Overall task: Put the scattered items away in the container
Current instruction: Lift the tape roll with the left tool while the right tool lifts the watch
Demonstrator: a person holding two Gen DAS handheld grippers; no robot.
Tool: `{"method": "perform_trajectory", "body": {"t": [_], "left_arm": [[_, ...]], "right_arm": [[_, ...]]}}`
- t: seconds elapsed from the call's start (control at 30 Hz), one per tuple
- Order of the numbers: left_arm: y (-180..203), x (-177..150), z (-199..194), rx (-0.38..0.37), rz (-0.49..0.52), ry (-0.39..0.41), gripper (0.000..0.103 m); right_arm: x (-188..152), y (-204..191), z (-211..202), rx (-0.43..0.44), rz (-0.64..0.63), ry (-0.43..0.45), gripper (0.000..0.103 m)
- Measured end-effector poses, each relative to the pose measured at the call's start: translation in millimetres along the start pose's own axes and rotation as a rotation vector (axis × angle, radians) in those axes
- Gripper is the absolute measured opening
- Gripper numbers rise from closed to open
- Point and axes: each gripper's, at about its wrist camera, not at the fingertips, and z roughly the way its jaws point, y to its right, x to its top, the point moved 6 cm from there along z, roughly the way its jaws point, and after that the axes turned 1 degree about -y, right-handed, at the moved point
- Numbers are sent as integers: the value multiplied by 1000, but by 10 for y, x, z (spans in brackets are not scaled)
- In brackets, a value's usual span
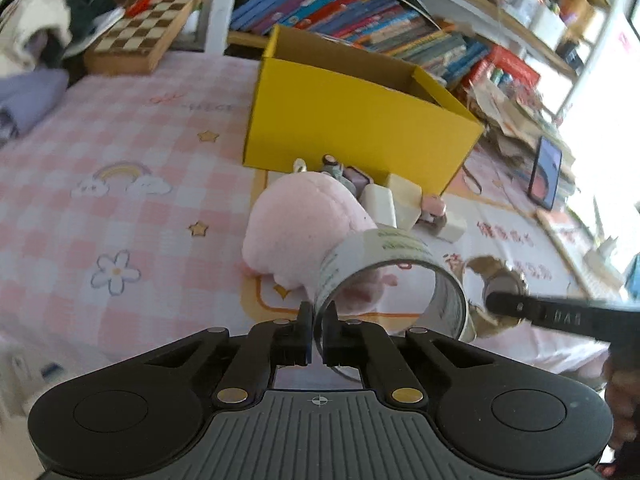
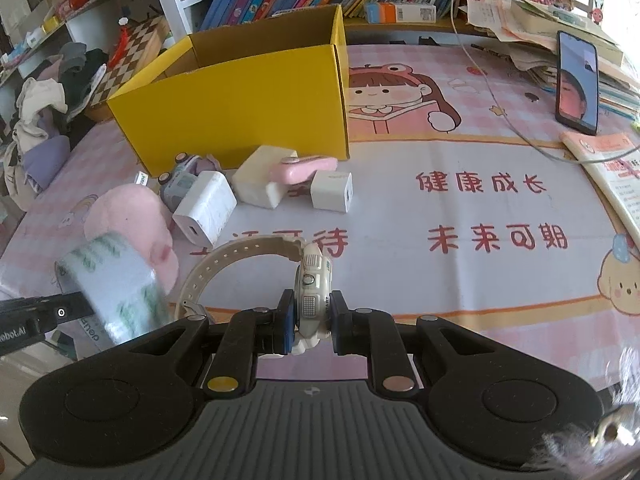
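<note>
Left gripper (image 1: 317, 334) is clamped on the wall of a clear, hollow packing-tape roll with green print (image 1: 384, 276); right gripper (image 2: 311, 322) is pinching the case of a cream plastic wristwatch (image 2: 310, 292), strap looping left. Both items are low over the pink cartoon-print tabletop (image 2: 460, 208). Best move, I'd judge: raise both above the rim before crossing, release inside. Beyond sit a pink plush toy (image 1: 296, 224), white charger blocks (image 2: 206, 206), then the open yellow cardboard box (image 2: 240, 108).
</note>
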Motion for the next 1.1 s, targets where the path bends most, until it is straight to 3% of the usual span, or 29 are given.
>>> {"method": "perform_trajectory", "body": {"t": [0.73, 1.1], "left_arm": [[36, 84, -422, -50, 23, 109, 2], [70, 138, -583, -115, 43, 164, 2]], "right_arm": [[-22, -143, -325, 17, -6, 85, 16], [-47, -287, -483, 9, -34, 130, 16]]}}
